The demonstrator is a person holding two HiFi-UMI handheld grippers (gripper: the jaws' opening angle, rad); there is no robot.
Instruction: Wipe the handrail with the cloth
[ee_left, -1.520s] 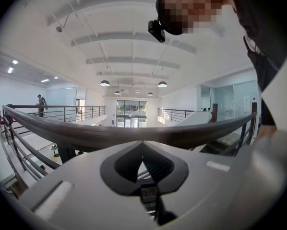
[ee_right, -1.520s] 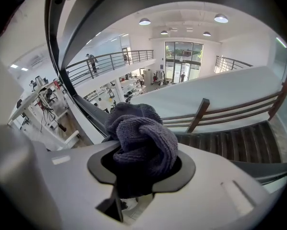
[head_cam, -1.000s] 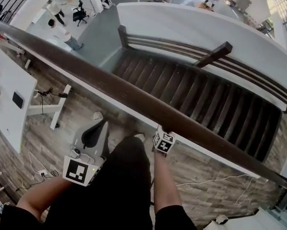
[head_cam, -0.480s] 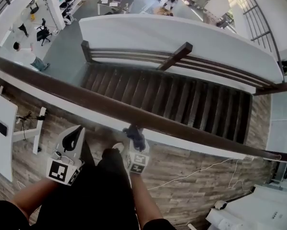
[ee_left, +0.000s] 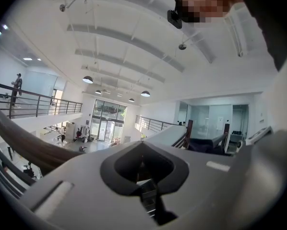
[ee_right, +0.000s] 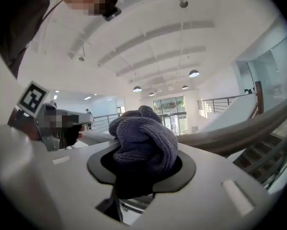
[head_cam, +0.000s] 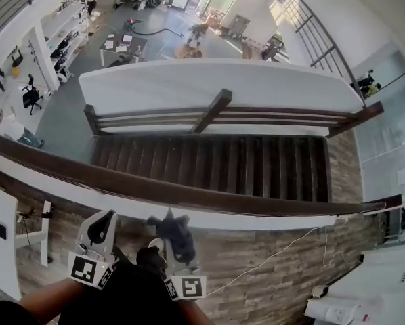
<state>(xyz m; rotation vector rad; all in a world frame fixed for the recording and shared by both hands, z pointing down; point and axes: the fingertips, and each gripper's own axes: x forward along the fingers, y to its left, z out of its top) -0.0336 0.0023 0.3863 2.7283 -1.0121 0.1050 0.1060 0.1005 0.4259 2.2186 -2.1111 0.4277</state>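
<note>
One handrail (head_cam: pixel 189 192); I hold two grippers short of it — right gripper (head_cam: pixel 168 248) clamps the one cloth (ee_right: pixel 144 139), left gripper (head_cam: pixel 102 227) closed, empty.

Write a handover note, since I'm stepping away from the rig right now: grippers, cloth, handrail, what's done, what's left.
Right gripper: shut on the bunched purple-grey cloth.
Left gripper: shut, empty, low beside the right one.
Handrail: dark wood, running across in front, above the stairs. The cloth is off it, on the near side.
Done: cloth is in grasp.
Left: set the cloth on the handrail and wipe along it. What's already wiped doesn't show.
</note>
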